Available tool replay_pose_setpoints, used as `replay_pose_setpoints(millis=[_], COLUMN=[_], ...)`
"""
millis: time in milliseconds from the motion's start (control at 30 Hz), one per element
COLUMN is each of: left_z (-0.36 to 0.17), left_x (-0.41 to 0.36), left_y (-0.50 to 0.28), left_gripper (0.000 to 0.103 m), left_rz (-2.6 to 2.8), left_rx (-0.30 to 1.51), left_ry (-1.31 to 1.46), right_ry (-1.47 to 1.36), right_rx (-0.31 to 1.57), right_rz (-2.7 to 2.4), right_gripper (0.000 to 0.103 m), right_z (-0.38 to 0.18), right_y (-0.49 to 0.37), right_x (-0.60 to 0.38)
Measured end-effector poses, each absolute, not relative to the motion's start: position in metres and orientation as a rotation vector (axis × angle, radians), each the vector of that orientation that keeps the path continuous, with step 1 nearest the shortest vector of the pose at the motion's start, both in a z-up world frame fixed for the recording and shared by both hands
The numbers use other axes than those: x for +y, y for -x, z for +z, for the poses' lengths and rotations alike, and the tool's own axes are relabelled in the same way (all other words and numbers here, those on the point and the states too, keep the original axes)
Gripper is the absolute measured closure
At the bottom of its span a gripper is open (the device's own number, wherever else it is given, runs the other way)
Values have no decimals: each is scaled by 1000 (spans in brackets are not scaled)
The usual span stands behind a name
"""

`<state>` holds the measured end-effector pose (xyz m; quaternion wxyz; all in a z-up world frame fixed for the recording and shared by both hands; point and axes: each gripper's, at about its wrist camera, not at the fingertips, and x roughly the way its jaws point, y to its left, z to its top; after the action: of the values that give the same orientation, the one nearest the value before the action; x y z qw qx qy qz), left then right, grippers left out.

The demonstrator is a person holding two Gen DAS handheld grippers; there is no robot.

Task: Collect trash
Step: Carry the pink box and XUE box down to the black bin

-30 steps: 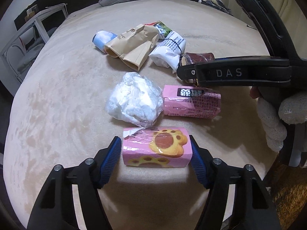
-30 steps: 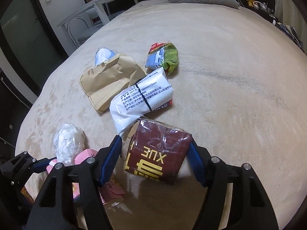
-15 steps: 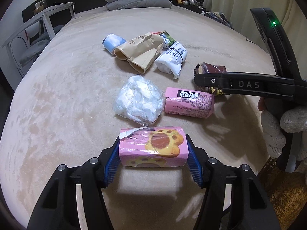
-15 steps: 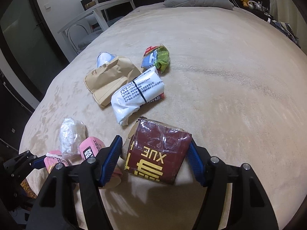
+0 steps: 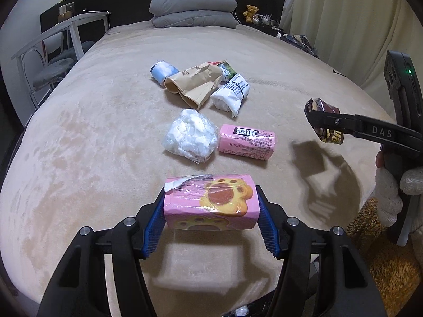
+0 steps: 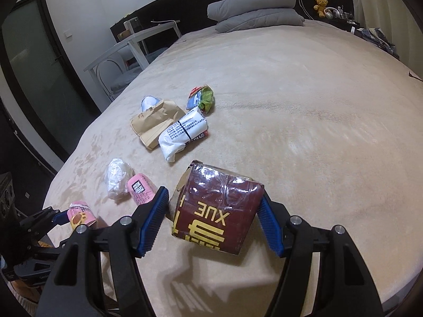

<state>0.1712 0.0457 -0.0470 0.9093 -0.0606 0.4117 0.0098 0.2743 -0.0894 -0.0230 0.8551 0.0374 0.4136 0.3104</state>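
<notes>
My left gripper (image 5: 210,214) is shut on a pink paw-print carton (image 5: 210,203) and holds it above the bed's near edge. My right gripper (image 6: 214,216) is shut on a dark red box (image 6: 218,207) with yellow letters, lifted off the bed; the box also shows in the left wrist view (image 5: 323,122). On the beige bed (image 5: 92,137) lie a pink drink carton (image 5: 247,141), a white plastic wad (image 5: 190,136), a white wrapped packet (image 5: 231,95), a brown paper bag (image 5: 194,83), a blue cup (image 5: 161,70) and a green snack wrapper (image 6: 202,99).
Grey pillows (image 5: 193,10) lie at the bed's head. A white chair (image 5: 53,55) stands left of the bed. Curtains (image 5: 351,18) hang on the right. An orange rug (image 5: 383,259) lies beside the bed's near right corner.
Both grippers have risen and pulled back from the trash pile, each carrying its item. The red box has lifted off the bed and moved right.
</notes>
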Motion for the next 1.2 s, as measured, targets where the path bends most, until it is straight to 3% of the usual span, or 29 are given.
replay_pose_setpoints(millis=[767, 1200], left_z=[-45, -50], left_x=[11, -6], left_y=[-80, -42], left_gripper=[42, 42], left_rz=[4, -17], left_rx=[729, 712], left_ry=[189, 219], right_ry=[-92, -104], right_rx=[777, 827], right_rz=[731, 780], right_gripper=[37, 37], right_z=[-18, -27], right_y=[-144, -101], right_x=[-137, -149])
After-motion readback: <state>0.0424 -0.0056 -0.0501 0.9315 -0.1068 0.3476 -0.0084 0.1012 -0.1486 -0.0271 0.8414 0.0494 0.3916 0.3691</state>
